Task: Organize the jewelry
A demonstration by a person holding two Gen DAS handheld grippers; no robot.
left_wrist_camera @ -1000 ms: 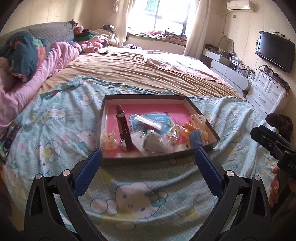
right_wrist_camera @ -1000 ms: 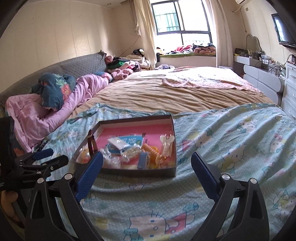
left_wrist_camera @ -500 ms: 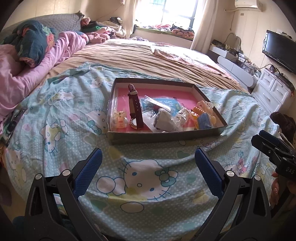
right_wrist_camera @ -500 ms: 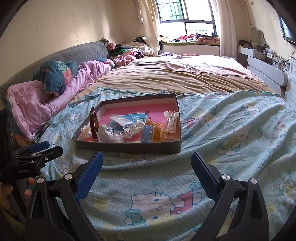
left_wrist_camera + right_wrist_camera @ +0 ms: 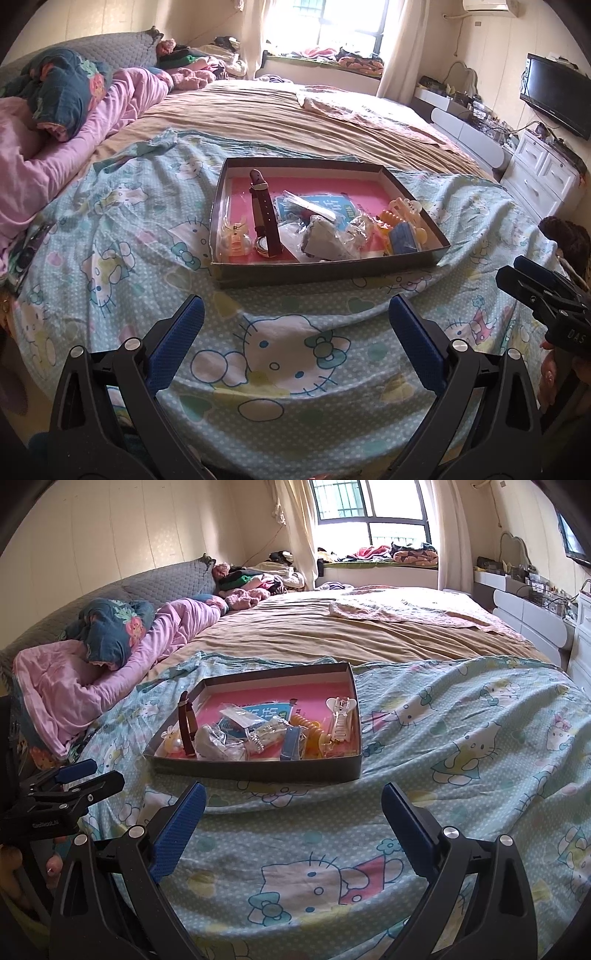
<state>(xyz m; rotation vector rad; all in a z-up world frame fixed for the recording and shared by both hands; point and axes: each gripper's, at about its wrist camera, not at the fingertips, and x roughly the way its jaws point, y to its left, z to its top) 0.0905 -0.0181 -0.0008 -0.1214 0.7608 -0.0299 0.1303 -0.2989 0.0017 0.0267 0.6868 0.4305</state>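
Left gripper (image 5: 295,314) spread wide, empty, over the cartoon-cat sheet (image 5: 280,354), touching nothing. Right gripper (image 5: 293,799) likewise spread wide, empty, short of the box. Shallow box (image 5: 332,271) with pink floor lies on the sheet ahead of both, holding a maroon-strap watch (image 5: 264,218), a white claw clip (image 5: 341,716), bagged items.

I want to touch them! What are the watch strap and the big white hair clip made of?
The watch strap looks like dark red leather, or fake leather: smooth, faintly shiny, stiff enough to arch. The white hair clip looks like hard glossy plastic, with moulded teeth. Both lie in the cardboard-looking box.
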